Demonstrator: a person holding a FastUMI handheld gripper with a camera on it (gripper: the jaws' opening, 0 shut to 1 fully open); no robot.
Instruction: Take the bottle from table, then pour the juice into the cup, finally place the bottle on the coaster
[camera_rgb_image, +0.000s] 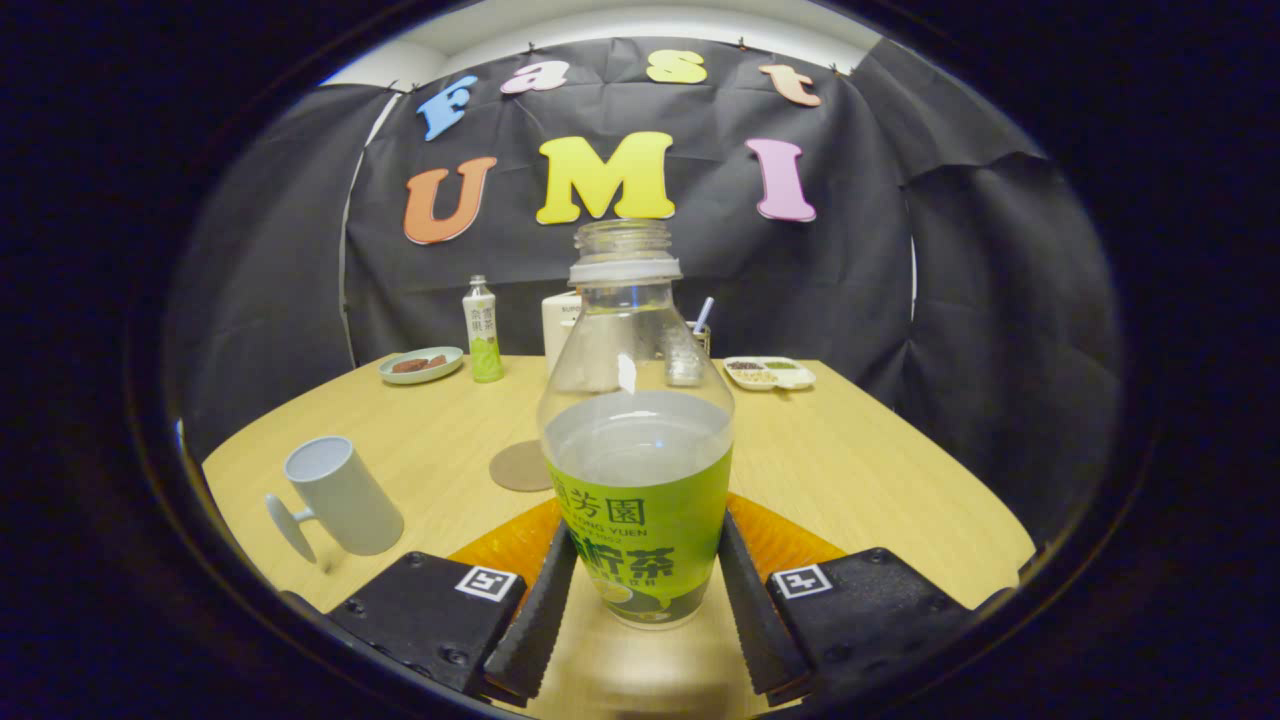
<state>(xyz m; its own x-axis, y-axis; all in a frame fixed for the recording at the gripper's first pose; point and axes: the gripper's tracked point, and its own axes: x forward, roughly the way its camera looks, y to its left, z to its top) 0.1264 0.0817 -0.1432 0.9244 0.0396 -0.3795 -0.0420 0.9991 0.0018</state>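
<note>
- The bottle (637, 450) stands upright between the fingers of the gripper (640, 610), cap off, mouth at 12 o'clock, long axis vertical.
- Thin clear plastic, about half full: likely moderately heavy, squeezable, smooth.
- The gripper clasps its labelled lower body, a sound hold.
- The cup (340, 497) sits at 9 o'clock, the coaster (520, 466) just behind-left on the desk (860, 470).

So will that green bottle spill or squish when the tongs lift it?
The bottle has no cap, so tilting it would probably spill the juice. It looks about half full, so likely not too heavy. Its clear plastic wall may give a bit where the tongs press both sides.
</note>
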